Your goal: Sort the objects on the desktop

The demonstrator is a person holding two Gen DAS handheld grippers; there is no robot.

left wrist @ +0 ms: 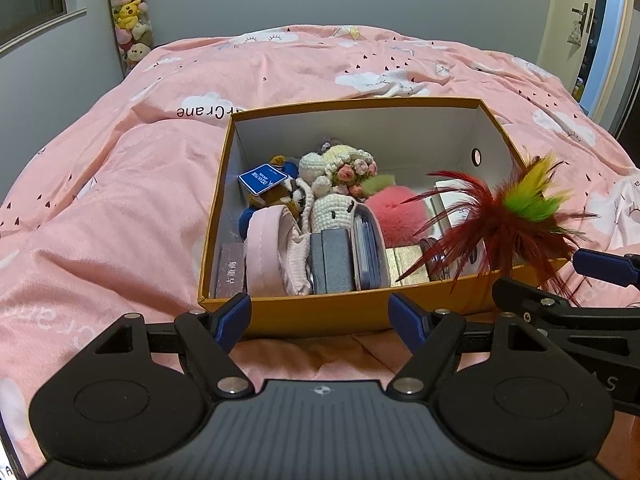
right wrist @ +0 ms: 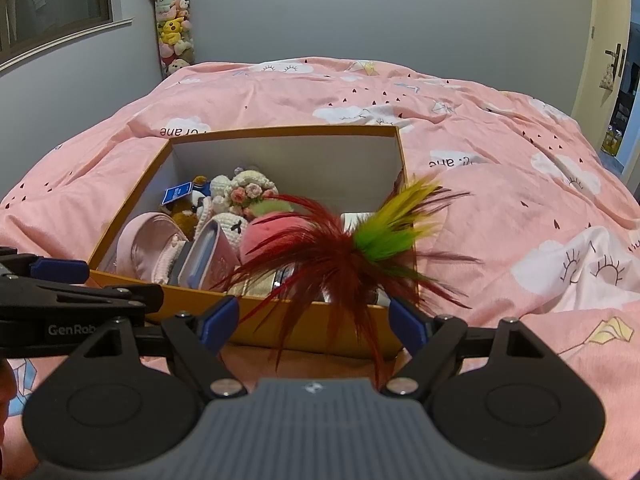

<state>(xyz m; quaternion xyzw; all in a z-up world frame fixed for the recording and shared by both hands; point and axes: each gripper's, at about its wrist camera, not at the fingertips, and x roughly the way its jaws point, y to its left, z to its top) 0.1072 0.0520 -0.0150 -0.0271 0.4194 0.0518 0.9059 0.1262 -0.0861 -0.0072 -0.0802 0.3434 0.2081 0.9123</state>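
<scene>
An open orange cardboard box [left wrist: 340,314] [right wrist: 320,326] with white inner walls lies on the pink bed. It holds a pink pouch [left wrist: 262,252], crochet dolls [left wrist: 340,168], a pink pompom [left wrist: 394,212], grey cases [left wrist: 332,260] and gold blocks [left wrist: 404,266]. A red, yellow and green feather toy [left wrist: 508,216] [right wrist: 344,248] is blurred in the air over the box's near right corner; no finger clamps it. My left gripper [left wrist: 320,314] is open in front of the box's near wall. My right gripper [right wrist: 312,320] is open just below the feathers, whose red plumes trail between its fingers.
The pink quilt [left wrist: 120,200] [right wrist: 520,200] with cloud prints surrounds the box. A tall tube of plush toys [left wrist: 130,12] stands against the grey wall at the back left. A door [left wrist: 600,40] is at the far right. The two grippers are side by side, close together.
</scene>
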